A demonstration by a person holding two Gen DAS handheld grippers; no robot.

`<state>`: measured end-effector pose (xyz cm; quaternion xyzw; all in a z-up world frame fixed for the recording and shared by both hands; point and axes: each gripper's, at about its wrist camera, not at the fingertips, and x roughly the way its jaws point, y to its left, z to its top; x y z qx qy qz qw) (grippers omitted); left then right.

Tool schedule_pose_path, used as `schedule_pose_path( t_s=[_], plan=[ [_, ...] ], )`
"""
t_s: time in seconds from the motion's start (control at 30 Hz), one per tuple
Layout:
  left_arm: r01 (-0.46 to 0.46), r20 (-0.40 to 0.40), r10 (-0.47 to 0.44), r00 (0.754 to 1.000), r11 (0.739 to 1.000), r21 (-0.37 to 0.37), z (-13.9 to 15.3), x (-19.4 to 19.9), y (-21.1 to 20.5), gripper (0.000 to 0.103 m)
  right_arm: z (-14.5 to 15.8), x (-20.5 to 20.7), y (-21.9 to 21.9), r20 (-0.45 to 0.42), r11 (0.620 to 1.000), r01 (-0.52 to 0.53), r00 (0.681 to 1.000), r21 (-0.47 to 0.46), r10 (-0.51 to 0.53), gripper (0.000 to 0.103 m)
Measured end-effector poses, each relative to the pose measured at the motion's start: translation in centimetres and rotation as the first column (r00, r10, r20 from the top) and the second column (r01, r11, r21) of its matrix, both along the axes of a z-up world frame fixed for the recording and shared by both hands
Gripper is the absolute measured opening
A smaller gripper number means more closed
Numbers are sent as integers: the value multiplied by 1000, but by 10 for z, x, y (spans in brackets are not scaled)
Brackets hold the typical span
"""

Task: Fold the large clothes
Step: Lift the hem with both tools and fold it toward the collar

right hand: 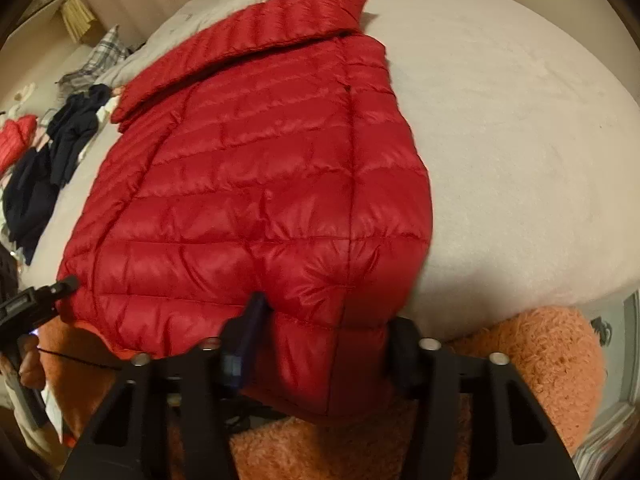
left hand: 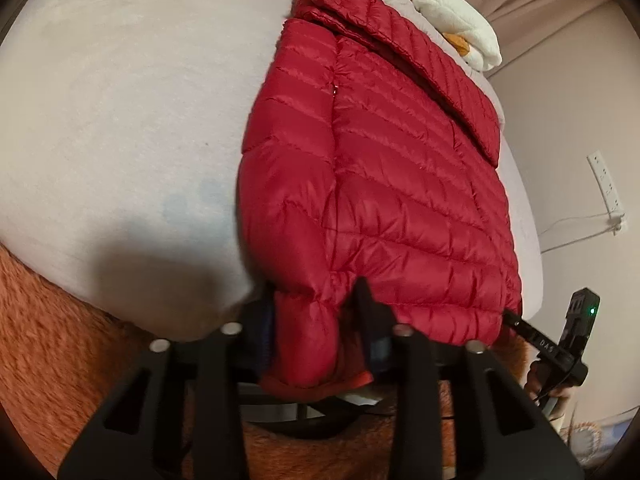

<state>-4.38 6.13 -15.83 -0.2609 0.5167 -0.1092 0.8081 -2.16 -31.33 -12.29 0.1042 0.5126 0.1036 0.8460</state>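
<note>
A red quilted down jacket (left hand: 384,168) lies flat on the bed, one sleeve folded across its far end; it also shows in the right wrist view (right hand: 248,168). My left gripper (left hand: 316,300) is shut on the jacket's near left hem corner, which bulges out between the jaws. My right gripper (right hand: 328,312) is shut on the near right hem corner in the same way. Each gripper shows in the other's view, the right one (left hand: 560,336) at the jacket's right corner and the left one (right hand: 36,300) at its left corner.
The bed has a light grey cover (left hand: 120,120). An orange fluffy blanket (right hand: 532,356) hangs at the near edge. White and orange plush items (left hand: 456,16) lie at the head end. Dark clothes (right hand: 48,160) lie along the left side.
</note>
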Motion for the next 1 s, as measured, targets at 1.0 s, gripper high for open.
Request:
schedule_pose_path(
  t_s=[1.0],
  plan=[
    [-63, 424, 11, 905, 992, 107, 152, -23, 1, 13, 133, -12, 5, 452, 991, -94, 891, 100, 40, 15]
  ],
)
